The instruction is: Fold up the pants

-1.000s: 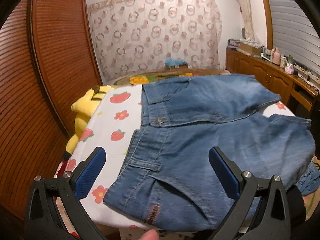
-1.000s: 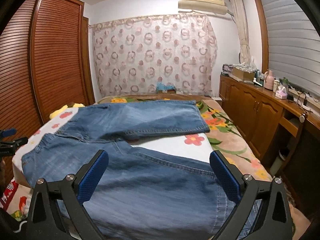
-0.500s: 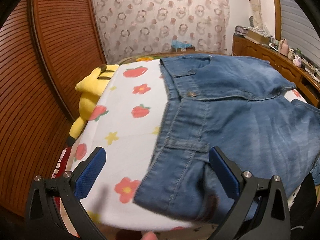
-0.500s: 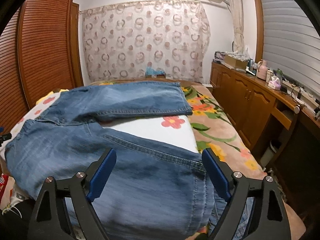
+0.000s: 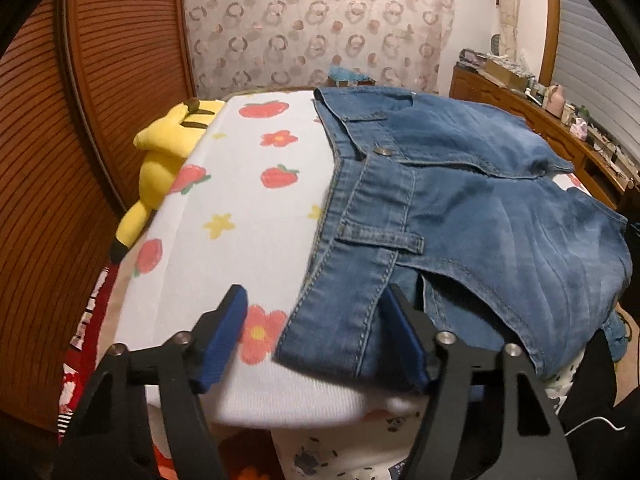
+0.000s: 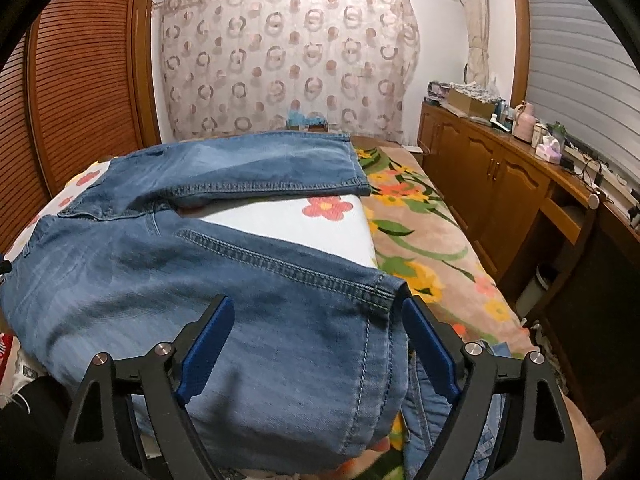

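Bedroom, bed used as folding surface; items listed from the left

1. Slatted wooden wardrobe doors (image 5: 100, 120), along the left wall
2. Yellow plush toy (image 5: 168, 148), wedged between the wardrobe and the bed edge
3. White fruit-and-flower print sheet (image 5: 248, 208), bare on its left part
4. Left gripper (image 5: 316, 340): a second ago it stood wide over the middle of the denim; it has since dropped to the near corner of the waistband and its jaws are closing, the corner lying between the pads, left pad not yet on the cloth
5. Blue jeans (image 5: 460, 208), spread flat, waistband left, far leg laid across the sheet, near leg draping off the bed's front edge
6. Right gripper (image 6: 316, 344): narrowed a little from a second ago, still wide, straddling the near leg at the bend, nothing pinched
7. Floral blanket (image 6: 420, 240); wooden cabinets (image 6: 500, 184) at right

Reading: both tools now bracket the near side, so the lift for the lengthwise fold looks imminent
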{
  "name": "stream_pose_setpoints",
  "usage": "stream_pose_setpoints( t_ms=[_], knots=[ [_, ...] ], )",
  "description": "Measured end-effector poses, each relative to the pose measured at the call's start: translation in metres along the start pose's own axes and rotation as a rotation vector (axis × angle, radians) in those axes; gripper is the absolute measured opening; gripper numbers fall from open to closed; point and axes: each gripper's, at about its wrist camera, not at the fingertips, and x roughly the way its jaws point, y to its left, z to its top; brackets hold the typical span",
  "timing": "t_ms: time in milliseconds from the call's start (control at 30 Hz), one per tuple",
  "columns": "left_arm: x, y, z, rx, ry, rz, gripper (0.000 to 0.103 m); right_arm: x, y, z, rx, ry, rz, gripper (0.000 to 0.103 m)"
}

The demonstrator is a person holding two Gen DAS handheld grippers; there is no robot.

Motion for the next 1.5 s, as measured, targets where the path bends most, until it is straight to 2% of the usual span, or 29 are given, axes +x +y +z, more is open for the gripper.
stream_pose_setpoints(
  t_ms=[167,333,433,500,567,800,900,1000,1067,1133,1267,1500],
  knots=[
    [0.005,-0.005,-0.005,0.013,0.026,-0.006,0.057,0.005,-0.010,0.004,0.017,0.022,0.000,0.083],
    [0.005,-0.004,-0.007,-0.001,0.024,-0.007,0.054,0.003,-0.014,0.004,0.032,0.037,0.003,0.080],
    [0.002,-0.007,-0.007,0.012,0.008,-0.021,0.042,0.004,-0.015,0.004,0.036,0.048,0.009,0.076],
    [-0.004,-0.014,-0.008,0.051,-0.018,-0.028,0.026,0.005,-0.017,0.006,0.041,0.054,0.002,0.075],
    [-0.007,-0.024,-0.007,0.090,-0.026,-0.009,0.019,0.003,-0.021,0.006,0.046,0.055,-0.005,0.071],
    [-0.010,-0.031,-0.004,0.123,-0.034,0.008,0.016,0.003,-0.025,0.008,0.062,0.054,-0.018,0.062],
    [-0.011,-0.031,-0.004,0.123,-0.034,0.008,0.016,0.010,-0.026,0.009,0.085,0.061,-0.005,0.054],
    [-0.016,-0.033,-0.002,0.132,-0.048,0.000,0.013,0.011,-0.025,0.011,0.087,0.059,0.001,0.038],
    [-0.021,-0.035,0.001,0.140,-0.061,-0.011,0.012,0.010,-0.024,0.012,0.086,0.060,0.013,0.020],
    [-0.025,-0.036,0.003,0.147,-0.071,-0.013,0.011,0.007,-0.024,0.012,0.082,0.057,0.023,0.011],
    [-0.035,-0.043,0.011,0.170,-0.103,-0.025,0.011,-0.007,-0.024,0.018,0.054,0.021,0.043,0.007],
    [-0.053,-0.057,0.041,0.205,-0.167,-0.045,0.010,-0.036,-0.021,0.043,-0.011,-0.060,0.054,0.006]
  ],
)
